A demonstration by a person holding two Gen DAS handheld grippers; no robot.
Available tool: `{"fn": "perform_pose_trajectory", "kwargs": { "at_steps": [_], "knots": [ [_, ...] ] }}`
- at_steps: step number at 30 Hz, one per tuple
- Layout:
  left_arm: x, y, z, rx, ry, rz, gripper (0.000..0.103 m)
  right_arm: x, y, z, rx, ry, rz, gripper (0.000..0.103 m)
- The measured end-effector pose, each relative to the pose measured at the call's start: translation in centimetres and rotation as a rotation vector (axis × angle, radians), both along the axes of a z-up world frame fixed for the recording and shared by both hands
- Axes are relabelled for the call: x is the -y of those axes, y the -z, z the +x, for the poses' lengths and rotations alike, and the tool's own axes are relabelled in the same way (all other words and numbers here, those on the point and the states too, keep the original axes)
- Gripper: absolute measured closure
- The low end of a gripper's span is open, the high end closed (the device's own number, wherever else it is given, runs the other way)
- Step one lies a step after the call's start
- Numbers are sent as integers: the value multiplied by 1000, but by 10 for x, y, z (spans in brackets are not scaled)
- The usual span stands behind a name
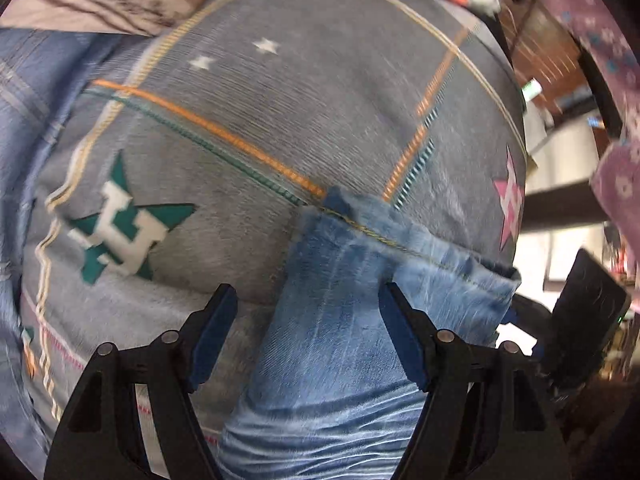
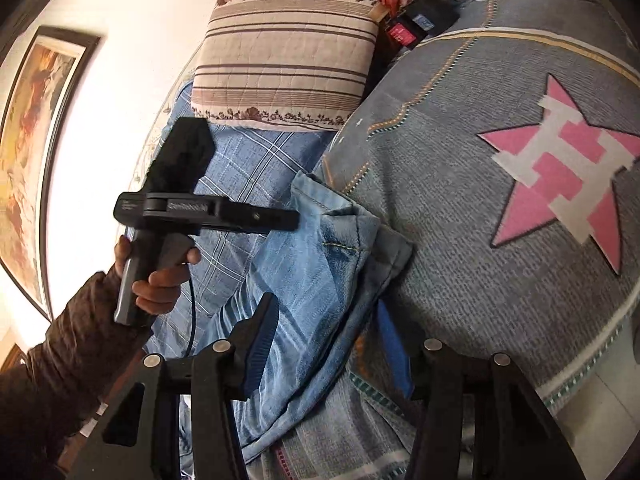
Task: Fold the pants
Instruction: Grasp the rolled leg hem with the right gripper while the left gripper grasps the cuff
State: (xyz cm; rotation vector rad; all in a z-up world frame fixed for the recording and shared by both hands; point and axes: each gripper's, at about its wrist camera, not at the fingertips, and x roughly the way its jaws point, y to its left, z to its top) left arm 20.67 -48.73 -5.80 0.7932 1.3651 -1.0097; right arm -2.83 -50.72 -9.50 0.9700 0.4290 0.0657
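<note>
- Bed: grey star blanket (image 1: 328, 92) covers most of it, checked blue sheet (image 2: 248, 160) at 9 o'clock of it in the right view. Blanket is fuzzy, so denim will likely drag rather than slide if pulled, and the fold could skew.
- Pillow (image 2: 288, 44) at 12 o'clock, well clear; no risk.
- Jeans (image 1: 340, 340): leg runs from 6 o'clock up to centre, hem (image 1: 400, 240) lying on the blanket. In the right view the hem corner (image 2: 360, 240) is doubled over and rumpled; fold it now and that crease probably gets locked in.
- Left gripper (image 1: 308, 316): jaws apart, nothing clamped; cloth lies under and between them. Risk: closing from here likely bites only the top layer, or blanket with it.
- Right gripper (image 2: 324, 344): jaws part open, straddling the leg edge; cannot tell if the pads press. Looks unheld. A shallow edge bite could slip on lift.
- Left hand (image 2: 160, 276) on its handle at 9 o'clock; the two tools are near, so crossing could collide.
</note>
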Motion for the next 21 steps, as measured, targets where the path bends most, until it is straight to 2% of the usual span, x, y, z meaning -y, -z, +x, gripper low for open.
{"fn": "perform_pose_trajectory", "kwargs": {
  "at_steps": [2, 8, 10, 11, 12, 14, 16, 18, 21],
  "knots": [
    [8, 3, -7, 1, 44, -4, 22, 0, -1, 2, 5, -1, 0, 55],
    [21, 1, -27, -57, 117, -84, 22, 8, 3, 9, 11, 5, 0, 72],
    [19, 0, -29, -33, 136, -103, 33, 9, 1, 12, 14, 8, -8, 73],
    [15, -1, -26, -34, 120, -120, 47, 9, 0, 14, 18, 5, -21, 74],
    [10, -3, -21, -50, 91, -136, 70, 8, 0, 17, 15, 4, -29, 76],
    [-1, -3, -9, -101, 41, -159, 92, 9, -1, 22, 17, -5, -38, 82],
    [-9, -9, -13, -95, 35, -196, 93, 9, -2, 24, 6, -5, -44, 89],
    [-15, -21, -27, -70, 62, -241, 93, 6, -7, 21, 4, -7, -72, 90],
    [-26, -42, -37, -64, 55, -299, 93, -4, -25, 10, -4, -8, -171, 90]
  ]
}}
